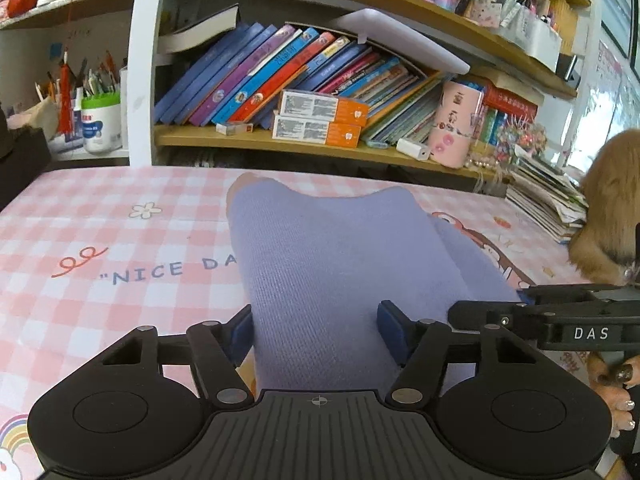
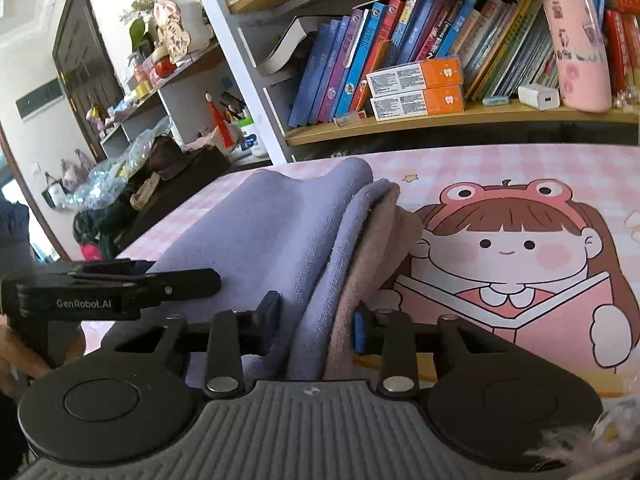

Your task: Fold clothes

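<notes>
A lavender knit garment [image 1: 336, 264] lies folded on the pink checked tablecloth [image 1: 120, 240], running away from me toward the shelves. My left gripper [image 1: 316, 328] has its jaws wide, one blue pad on each side of the near end of the cloth, not pinching it. In the right wrist view the garment [image 2: 280, 232] shows stacked layers with a pinkish-beige layer [image 2: 376, 248] at its right edge. My right gripper [image 2: 316, 320] straddles that layered edge, jaws apart. The right gripper also shows in the left wrist view [image 1: 560, 320], beside the cloth's right edge.
A bookshelf [image 1: 320, 144] with leaning books and orange boxes [image 1: 320, 120] stands behind the table. A pink canister [image 1: 456, 124] and a paper stack [image 1: 548, 200] sit at the back right. A furry tan thing [image 1: 612, 208] is at the right. Dark bags [image 2: 160, 184] lie at the left.
</notes>
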The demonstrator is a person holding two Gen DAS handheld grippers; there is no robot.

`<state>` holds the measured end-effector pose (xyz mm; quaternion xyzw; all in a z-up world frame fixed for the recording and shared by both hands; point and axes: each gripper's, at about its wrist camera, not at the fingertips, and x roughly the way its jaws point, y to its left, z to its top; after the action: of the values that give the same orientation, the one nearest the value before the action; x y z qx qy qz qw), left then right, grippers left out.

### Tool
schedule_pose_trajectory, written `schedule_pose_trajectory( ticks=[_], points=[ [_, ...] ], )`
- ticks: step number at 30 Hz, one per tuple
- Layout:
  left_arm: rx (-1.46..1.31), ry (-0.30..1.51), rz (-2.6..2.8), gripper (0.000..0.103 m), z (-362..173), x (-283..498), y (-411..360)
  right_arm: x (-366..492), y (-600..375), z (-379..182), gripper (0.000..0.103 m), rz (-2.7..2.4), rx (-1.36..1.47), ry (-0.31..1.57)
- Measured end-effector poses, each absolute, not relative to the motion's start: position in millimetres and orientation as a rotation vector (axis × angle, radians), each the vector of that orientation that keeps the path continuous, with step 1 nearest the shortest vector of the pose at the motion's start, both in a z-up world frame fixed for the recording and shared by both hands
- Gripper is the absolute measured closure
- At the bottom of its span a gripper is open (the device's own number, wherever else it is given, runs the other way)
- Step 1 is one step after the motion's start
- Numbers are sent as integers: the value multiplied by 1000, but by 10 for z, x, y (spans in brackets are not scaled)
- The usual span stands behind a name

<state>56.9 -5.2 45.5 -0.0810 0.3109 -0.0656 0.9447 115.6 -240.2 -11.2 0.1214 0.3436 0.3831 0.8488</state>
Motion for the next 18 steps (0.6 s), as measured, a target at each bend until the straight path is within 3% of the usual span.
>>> schedule_pose_trajectory(
  ticks=[9, 15, 18],
  points=[
    [-371, 672, -155, 25, 314, 662, 241, 1251, -2462, -176, 49, 813, 357, 785],
    [-441, 697, -177, 26, 202, 697, 219, 1283, -2461, -221, 48, 828, 405, 813],
    [-406, 680, -168, 31, 200, 688, 149, 1293, -2457, -230, 52, 829, 410, 809]
  ],
)
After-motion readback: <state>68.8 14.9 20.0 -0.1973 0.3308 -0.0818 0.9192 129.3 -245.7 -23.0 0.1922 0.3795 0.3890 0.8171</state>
